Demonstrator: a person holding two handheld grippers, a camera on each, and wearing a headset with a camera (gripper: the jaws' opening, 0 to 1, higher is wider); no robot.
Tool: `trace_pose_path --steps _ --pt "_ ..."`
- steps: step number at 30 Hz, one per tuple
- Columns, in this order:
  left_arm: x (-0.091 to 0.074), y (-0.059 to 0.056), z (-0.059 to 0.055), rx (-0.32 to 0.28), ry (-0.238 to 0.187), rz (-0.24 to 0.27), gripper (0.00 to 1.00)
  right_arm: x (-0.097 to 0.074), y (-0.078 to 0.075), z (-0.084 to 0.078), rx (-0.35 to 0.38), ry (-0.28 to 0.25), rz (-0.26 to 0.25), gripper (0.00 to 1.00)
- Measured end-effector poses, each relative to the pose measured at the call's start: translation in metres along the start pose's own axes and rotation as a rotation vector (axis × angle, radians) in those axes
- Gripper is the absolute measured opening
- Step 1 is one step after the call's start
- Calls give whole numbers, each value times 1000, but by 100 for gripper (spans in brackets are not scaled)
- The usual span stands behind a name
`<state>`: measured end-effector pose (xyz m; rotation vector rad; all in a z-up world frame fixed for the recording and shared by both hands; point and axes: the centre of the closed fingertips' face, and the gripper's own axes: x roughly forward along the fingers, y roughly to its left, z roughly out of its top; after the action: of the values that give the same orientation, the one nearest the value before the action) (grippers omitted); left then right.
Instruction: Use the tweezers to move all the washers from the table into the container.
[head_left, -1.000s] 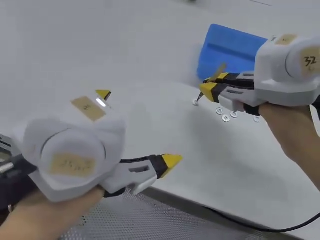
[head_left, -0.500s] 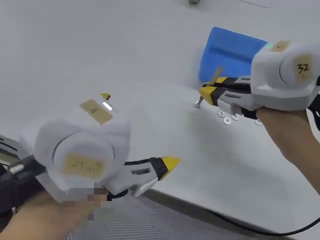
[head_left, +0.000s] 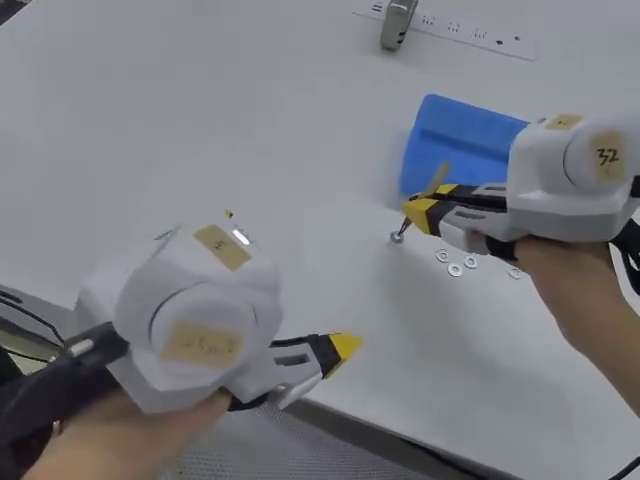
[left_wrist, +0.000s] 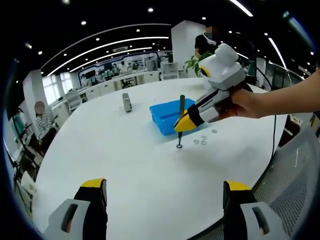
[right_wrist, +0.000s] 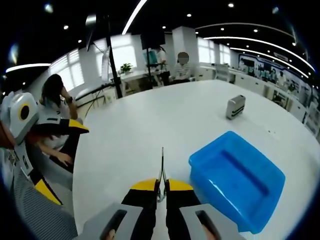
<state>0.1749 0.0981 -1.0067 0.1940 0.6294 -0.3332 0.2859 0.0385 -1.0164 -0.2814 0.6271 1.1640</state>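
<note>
My right gripper (head_left: 420, 208) is shut on thin metal tweezers (left_wrist: 181, 112) that point down at the white table (head_left: 200, 110). Their tip touches one small washer (head_left: 398, 237); whether the tip pinches it I cannot tell. Several more washers (head_left: 455, 268) lie on the table just right of the tip. The blue container (head_left: 462, 140) stands directly behind them; in the right gripper view the container (right_wrist: 235, 180) appears right of the tweezers (right_wrist: 162, 172). My left gripper (head_left: 287, 279) hovers open over the table's near edge, holding nothing, well left of the washers.
A small grey box (head_left: 397, 22) stands at the far side of the table beside a white power strip (head_left: 470, 36). A black cable (head_left: 628, 255) trails from the right gripper. A perforated grey surface (head_left: 270, 450) lies below the table's near edge.
The head camera has tilted, so the whole scene sits lower in view. The tweezers' tip stays by the same washer, and neither gripper has clearly moved.
</note>
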Motion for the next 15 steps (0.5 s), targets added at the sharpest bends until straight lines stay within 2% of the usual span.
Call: trace_pose_path --steps 7,10,15 --pt "-1 -2 0 6 0 -10 99 -16 2 16 -24 -18 -18 1" --pt "-2 -1 3 10 -17 1 99 -25 3 28 30 -61 -5 1" --pt "-2 1 3 25 -18 16 98 -36 -4 39 17 -69 -44 1"
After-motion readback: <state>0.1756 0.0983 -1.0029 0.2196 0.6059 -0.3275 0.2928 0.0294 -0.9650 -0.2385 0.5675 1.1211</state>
